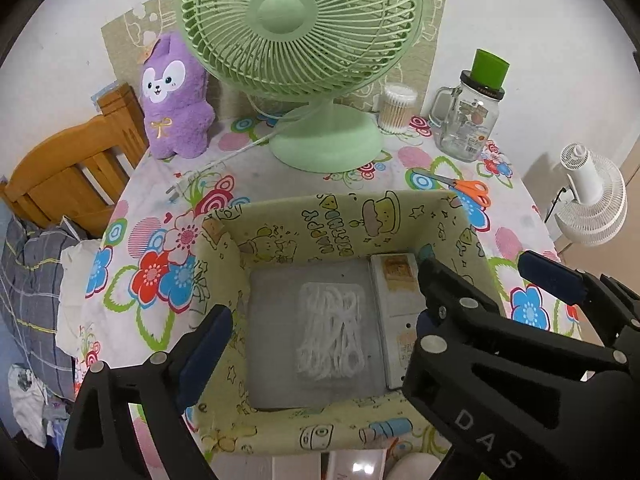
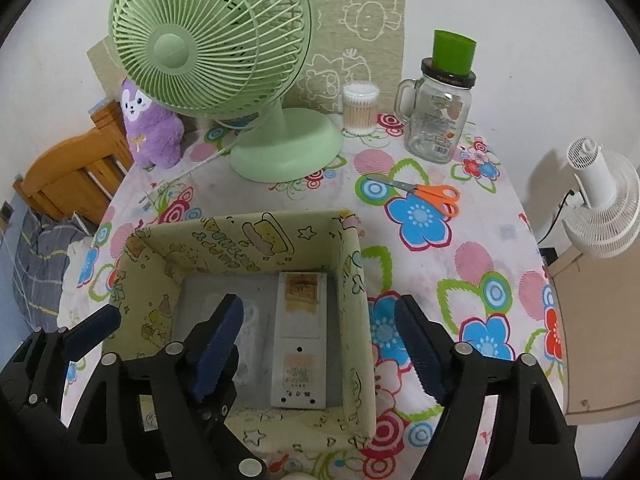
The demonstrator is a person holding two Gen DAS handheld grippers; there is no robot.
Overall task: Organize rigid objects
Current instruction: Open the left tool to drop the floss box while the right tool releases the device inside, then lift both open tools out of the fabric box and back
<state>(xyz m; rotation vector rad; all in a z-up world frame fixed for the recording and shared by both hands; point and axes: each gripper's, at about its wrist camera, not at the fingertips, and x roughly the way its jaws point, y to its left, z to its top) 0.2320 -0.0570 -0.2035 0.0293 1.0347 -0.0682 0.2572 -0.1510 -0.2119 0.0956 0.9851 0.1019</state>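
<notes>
A yellow-green fabric box (image 1: 340, 204) (image 2: 240, 220) with cartoon print stands open on the flowered table. On its floor lie a clear bag of white pieces (image 1: 332, 332) (image 2: 250, 316) and, along the right wall, a flat white rectangular pack (image 1: 400, 308) (image 2: 302, 328). My left gripper (image 1: 324, 304) hangs open above the bag, holding nothing. My right gripper (image 2: 320, 308) is open too; one of its fingers is inside the box beside the pack, the other outside the right wall. Each gripper's finger (image 1: 548, 276) (image 2: 92, 332) shows in the other's view.
Orange-handled scissors (image 1: 468, 190) (image 2: 432, 194) lie behind the box. Further back stand a green fan (image 1: 300, 28), a purple plush (image 1: 176, 96), a swab tub (image 1: 396, 108) and a glass jar mug (image 1: 468, 120) topped by a green cup. A wooden chair (image 1: 72, 168) is left, a white fan (image 1: 592, 196) right.
</notes>
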